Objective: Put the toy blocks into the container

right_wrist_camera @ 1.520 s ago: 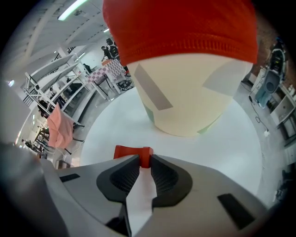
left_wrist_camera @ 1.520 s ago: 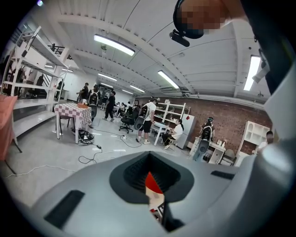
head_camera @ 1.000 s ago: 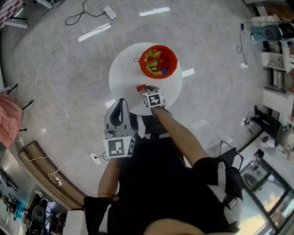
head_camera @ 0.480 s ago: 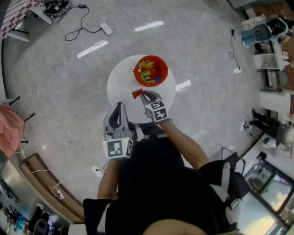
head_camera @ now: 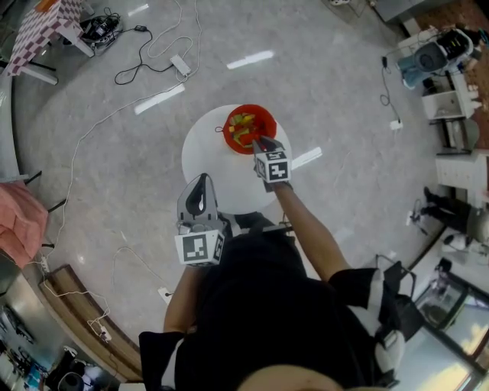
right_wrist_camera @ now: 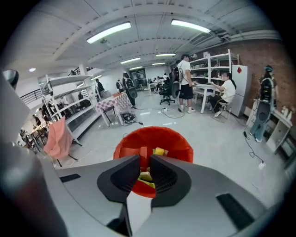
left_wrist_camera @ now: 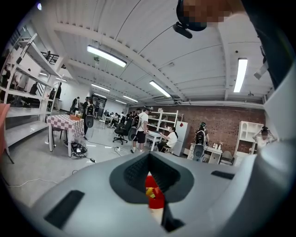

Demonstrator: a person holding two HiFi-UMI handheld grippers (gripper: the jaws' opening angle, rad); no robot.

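A red bowl (head_camera: 249, 128) holding several coloured blocks stands at the far side of a round white table (head_camera: 210, 153). My right gripper (head_camera: 260, 140) hovers over the bowl's near rim, shut on a red block (right_wrist_camera: 144, 156) that stands upright between its tips. In the right gripper view the bowl (right_wrist_camera: 173, 144) lies straight ahead and just below my right gripper (right_wrist_camera: 144, 161). My left gripper (head_camera: 200, 178) hangs at the table's near left edge with its jaws together and nothing in them. Through the slit at my left gripper (left_wrist_camera: 150, 169) a sliver of the bowl (left_wrist_camera: 155, 196) shows.
Cables and a power strip (head_camera: 181, 64) lie on the grey floor beyond the table. A checkered table (head_camera: 42, 23) stands far left, a pink cloth (head_camera: 15, 221) at the left edge, white shelving (head_camera: 458, 145) at the right. People sit and stand far off (right_wrist_camera: 185, 83).
My right gripper has carried the red block from the table's near middle forward to above the bowl. The left gripper has stayed near the table's front left edge.
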